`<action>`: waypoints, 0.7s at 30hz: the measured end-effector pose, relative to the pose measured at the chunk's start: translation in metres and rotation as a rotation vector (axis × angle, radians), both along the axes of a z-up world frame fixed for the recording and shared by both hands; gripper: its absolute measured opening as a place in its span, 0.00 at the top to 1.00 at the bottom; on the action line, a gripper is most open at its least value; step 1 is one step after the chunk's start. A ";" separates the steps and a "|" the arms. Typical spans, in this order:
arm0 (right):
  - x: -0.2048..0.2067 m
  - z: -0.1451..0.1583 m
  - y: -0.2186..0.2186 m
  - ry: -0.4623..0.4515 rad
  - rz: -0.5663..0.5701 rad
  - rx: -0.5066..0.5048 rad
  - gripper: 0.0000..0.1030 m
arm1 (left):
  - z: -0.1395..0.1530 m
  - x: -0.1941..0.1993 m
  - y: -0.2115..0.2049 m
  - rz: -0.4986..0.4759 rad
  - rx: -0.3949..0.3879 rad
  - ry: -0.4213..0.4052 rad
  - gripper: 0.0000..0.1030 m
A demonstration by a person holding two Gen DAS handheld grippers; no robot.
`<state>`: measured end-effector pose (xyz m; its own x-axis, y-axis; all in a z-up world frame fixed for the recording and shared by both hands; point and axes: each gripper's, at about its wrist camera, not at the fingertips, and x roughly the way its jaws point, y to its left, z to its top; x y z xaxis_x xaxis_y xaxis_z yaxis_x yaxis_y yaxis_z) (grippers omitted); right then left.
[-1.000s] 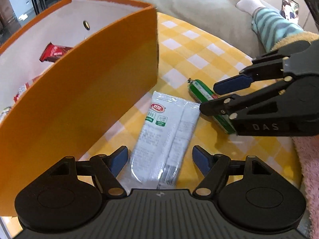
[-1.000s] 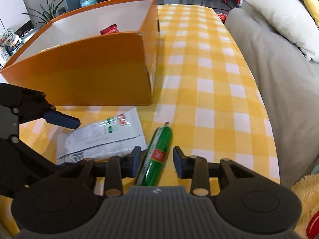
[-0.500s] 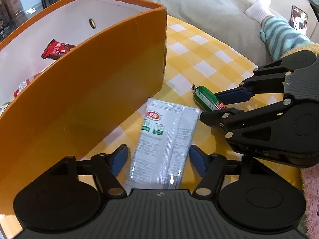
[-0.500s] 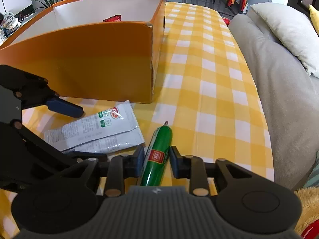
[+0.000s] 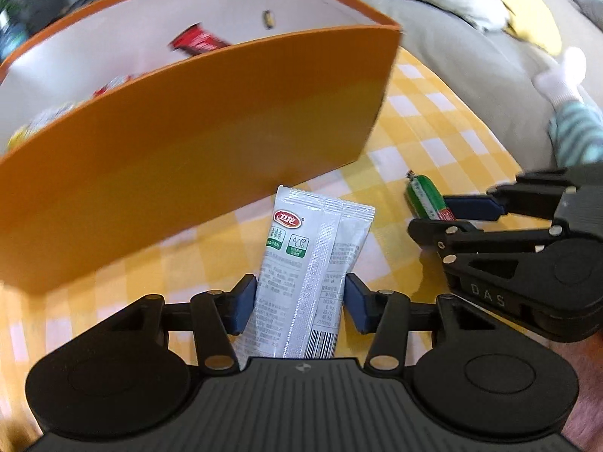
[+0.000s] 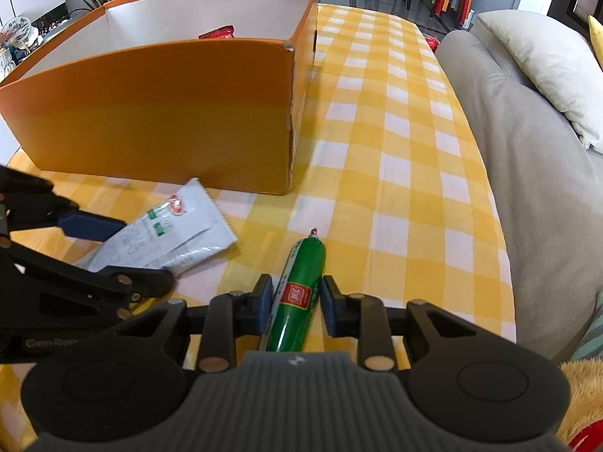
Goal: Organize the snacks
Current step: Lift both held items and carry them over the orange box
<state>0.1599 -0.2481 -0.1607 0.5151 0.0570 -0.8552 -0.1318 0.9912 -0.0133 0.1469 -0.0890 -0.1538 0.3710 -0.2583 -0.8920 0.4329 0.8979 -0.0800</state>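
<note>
Down low, the left gripper point(image 5: 299, 303) is squeezing a silver snack packet point(image 5: 307, 263), and its blue pads point(image 5: 243, 301) are pressing on both sides of it. Its jaws have just been closing in on the packet. In the right wrist view the far end of the packet point(image 6: 177, 233) is sticking up off the yellow checked tablecloth point(image 6: 395, 158).

The right gripper point(image 6: 296, 307) is sitting narrow, with its pads against a green sausage stick point(image 6: 299, 293) that is lying on the cloth. Its jaws have just been closing a little too. From the left wrist view only the far tip of the sausage point(image 5: 424, 197) is showing past the right gripper point(image 5: 448, 213).

Just behind both snacks, the big orange box point(image 6: 158, 113) is standing on the table. The left wrist view is looking down into it, showing a red wrapped bar point(image 5: 198, 41) and more wrappers by the left wall point(image 5: 41, 120), too blurry to name. The right wrist view is showing only the top of the red bar point(image 6: 218, 32).

On the right, a grey sofa point(image 6: 527, 188) with a pale cushion point(image 6: 546, 67) is running beside the table. Only the left wrist view is showing a person's white sock point(image 5: 563, 77) and striped trouser leg point(image 5: 576, 137) on it.
</note>
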 end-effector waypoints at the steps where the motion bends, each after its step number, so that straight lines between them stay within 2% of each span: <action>1: -0.001 0.000 0.000 0.000 -0.001 0.000 0.77 | 0.000 -0.001 0.003 0.024 -0.009 0.015 0.45; 6: -0.009 0.002 0.003 0.008 0.010 -0.024 0.77 | 0.008 -0.007 0.015 0.081 -0.040 0.033 0.45; 13: -0.025 0.009 0.005 0.025 -0.002 -0.016 0.79 | 0.035 -0.022 0.031 0.132 -0.143 0.012 0.45; 21: -0.045 0.041 0.022 -0.056 0.016 -0.007 0.81 | 0.076 -0.037 0.048 0.162 -0.263 -0.058 0.45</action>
